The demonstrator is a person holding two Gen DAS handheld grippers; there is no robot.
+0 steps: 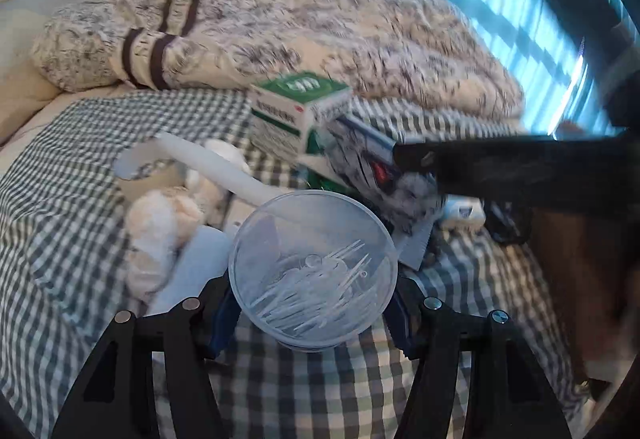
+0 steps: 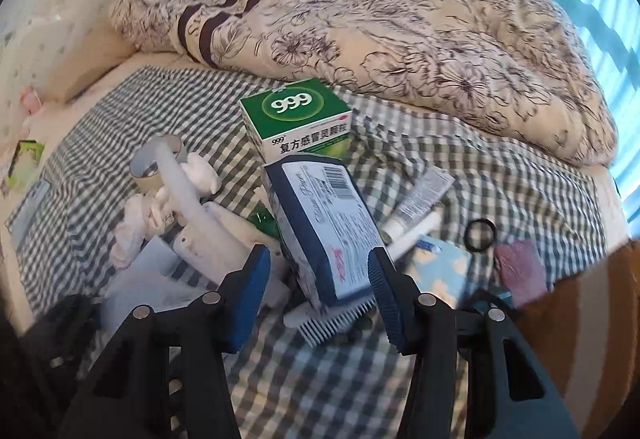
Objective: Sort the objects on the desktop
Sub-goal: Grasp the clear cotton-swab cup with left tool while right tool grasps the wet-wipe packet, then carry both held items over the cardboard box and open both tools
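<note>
Meanwhile left tool (image 1: 314, 309) clamps a round clear plastic tub of picks (image 1: 313, 271); right tool (image 2: 318, 293) gapes around a blue-and-white tissue pack (image 2: 326, 225).

A: Where could a gripper pass?

B: Over the bare checked cloth (image 2: 304, 379) in front. Further in, the tissue pack (image 2: 328, 227) blocks the middle, the green box (image 2: 298, 119) just behind it.

A: And left?

B: A white handle (image 2: 188, 195), tape roll (image 2: 154, 167) and rags crowd together. Right, tubes (image 2: 420, 199) and a black ring (image 2: 481, 235) lie apart.
</note>
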